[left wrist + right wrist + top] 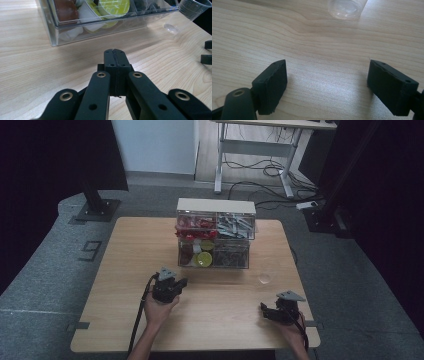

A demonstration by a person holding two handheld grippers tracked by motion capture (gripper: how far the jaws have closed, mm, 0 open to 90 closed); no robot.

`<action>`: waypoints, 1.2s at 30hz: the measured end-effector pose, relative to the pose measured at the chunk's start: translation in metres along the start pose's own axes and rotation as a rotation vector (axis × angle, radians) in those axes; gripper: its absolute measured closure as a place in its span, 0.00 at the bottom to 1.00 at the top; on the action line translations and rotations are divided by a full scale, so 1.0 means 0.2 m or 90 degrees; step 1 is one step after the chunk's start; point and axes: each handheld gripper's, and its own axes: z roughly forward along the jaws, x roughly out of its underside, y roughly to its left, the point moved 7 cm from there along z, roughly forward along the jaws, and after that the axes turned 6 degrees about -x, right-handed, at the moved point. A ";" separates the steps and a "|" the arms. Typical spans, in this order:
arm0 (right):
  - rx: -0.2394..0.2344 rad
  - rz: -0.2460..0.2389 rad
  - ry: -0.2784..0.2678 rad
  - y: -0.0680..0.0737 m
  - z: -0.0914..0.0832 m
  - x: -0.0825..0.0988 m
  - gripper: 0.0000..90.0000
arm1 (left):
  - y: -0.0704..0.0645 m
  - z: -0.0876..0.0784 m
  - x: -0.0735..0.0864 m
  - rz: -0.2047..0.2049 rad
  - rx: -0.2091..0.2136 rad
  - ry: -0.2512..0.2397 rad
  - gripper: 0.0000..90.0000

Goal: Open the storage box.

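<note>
Facing clear plastic organizer (75, 30): matte blk left claw (115, 53) shut.

Drawer organiser (215, 234) at the table's (125, 285) far middle; plastic cup (265, 279) just right before it; grippers nearer, left (182, 282) and right (262, 309).

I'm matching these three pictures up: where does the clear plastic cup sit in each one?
High view: clear plastic cup right of centre on the table, before the drawer box.
Left gripper view: top right corner.
Right gripper view: top edge.
Shared landmark: the wooden table.
</note>
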 end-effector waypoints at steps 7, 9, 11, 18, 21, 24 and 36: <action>0.000 0.000 0.000 0.00 0.00 0.00 0.18 | -0.01 0.04 -0.02 0.003 0.000 0.005 1.00; 0.000 0.000 0.000 0.00 0.00 0.00 0.19 | -0.02 0.05 -0.02 0.003 -0.001 0.006 1.00; 0.000 0.000 0.000 0.00 0.00 0.00 0.18 | -0.02 0.06 -0.02 0.003 -0.001 0.008 1.00; 0.000 0.000 0.000 0.00 0.00 0.00 0.18 | -0.04 0.09 -0.03 0.000 -0.002 0.012 1.00; 0.000 0.000 0.000 0.00 0.00 0.00 0.18 | -0.05 0.12 -0.03 0.005 -0.004 0.014 1.00; 0.000 0.000 0.000 0.00 0.00 0.00 0.18 | -0.04 0.13 -0.03 0.004 -0.007 0.018 1.00; 0.000 0.000 0.000 0.00 0.00 0.00 0.18 | -0.01 0.19 -0.06 -0.003 -0.019 0.024 1.00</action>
